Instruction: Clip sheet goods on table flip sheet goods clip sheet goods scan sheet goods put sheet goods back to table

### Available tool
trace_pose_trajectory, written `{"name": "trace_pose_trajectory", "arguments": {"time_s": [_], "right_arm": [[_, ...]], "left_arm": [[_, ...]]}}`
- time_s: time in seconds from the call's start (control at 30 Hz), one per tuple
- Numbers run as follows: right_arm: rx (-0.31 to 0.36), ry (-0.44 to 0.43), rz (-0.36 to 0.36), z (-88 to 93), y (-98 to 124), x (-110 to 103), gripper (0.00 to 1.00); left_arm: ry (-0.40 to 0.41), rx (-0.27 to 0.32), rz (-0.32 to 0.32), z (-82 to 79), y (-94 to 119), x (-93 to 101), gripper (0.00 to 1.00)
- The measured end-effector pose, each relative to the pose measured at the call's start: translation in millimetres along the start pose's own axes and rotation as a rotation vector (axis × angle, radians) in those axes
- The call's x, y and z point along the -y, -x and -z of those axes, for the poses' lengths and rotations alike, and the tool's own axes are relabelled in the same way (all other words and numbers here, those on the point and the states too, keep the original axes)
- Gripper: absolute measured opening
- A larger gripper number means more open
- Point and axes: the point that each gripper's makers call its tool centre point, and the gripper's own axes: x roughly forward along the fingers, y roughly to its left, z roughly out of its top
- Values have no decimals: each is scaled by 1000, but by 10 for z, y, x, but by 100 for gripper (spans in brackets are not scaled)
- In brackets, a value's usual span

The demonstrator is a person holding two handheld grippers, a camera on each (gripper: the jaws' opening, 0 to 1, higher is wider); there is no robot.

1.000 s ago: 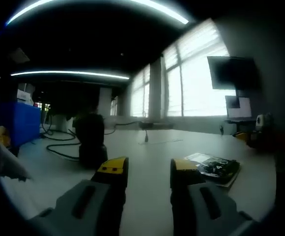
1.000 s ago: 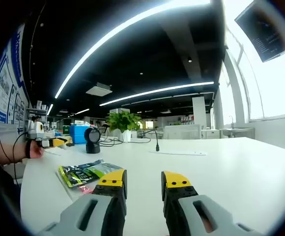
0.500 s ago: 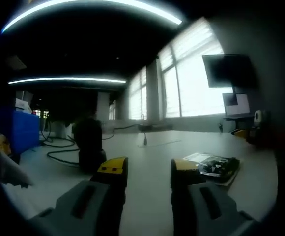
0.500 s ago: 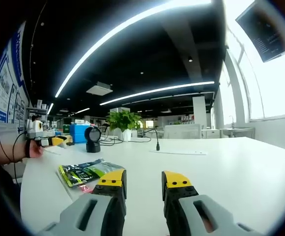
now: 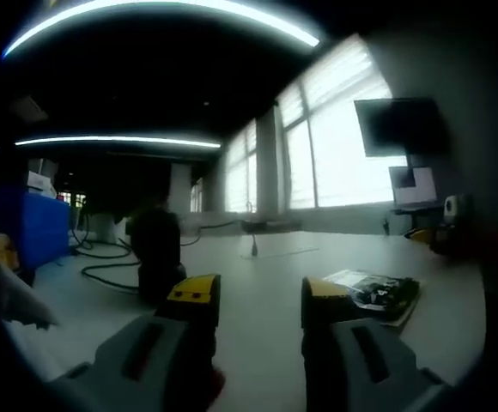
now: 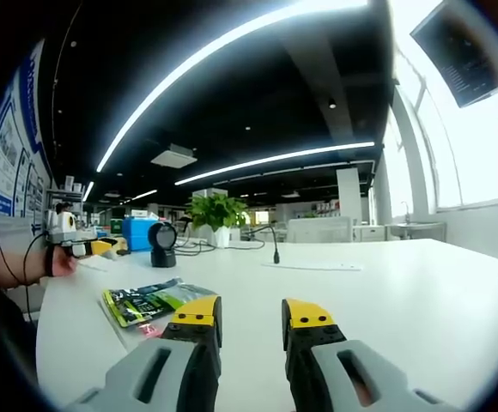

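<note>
A flat green and black packet of sheet goods (image 6: 150, 301) lies on the white table (image 6: 386, 283), just left of my right gripper (image 6: 251, 314), which is open with nothing between its yellow-tipped jaws. In the left gripper view the same packet (image 5: 373, 291) lies to the right of my left gripper (image 5: 258, 293), also open and holding nothing. A black barcode scanner (image 5: 157, 255) stands on the table beyond the left jaw; it appears as the scanner (image 6: 161, 245) in the right gripper view, with the left gripper (image 6: 81, 247) held in a person's hand at the far left.
Black cables (image 5: 103, 257) trail across the table by the scanner. A blue bin (image 5: 33, 219) and some white paper (image 5: 13, 292) sit at the left. A small stand (image 6: 275, 255) and a potted plant (image 6: 215, 215) are further back. Windows and a wall monitor (image 5: 399, 124) are on the right.
The left gripper view has shifted slightly and its jaws stand a touch wider apart. The right gripper view is unchanged.
</note>
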Motion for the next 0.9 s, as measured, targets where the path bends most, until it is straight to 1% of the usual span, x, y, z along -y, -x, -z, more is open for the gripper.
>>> {"name": "trace_pose_trajectory", "arguments": {"time_s": [0.13,0.3,0.4,0.6,0.8,0.9], "right_arm": [[-4,2,0,8,-1,-1,24],[-6,-1,1,13,-2,7,24],[-3,-4,1,6,2,6,24],[0,-6,10,1,9,25,24],[0,-5,-1,0,3,3,24],[4,-6,0,-11,7,1,25]], "left_arm": [[-17,-7,8,12,-3,28,31],[7,-16,7,33,-11,13,31],[6,-18,7,37,-12,12,31],[3,-37,21,83,-38,40,27],[8,-24,29,61,-36,43,27],[6,-33,24,81,-42,35,27]]}}
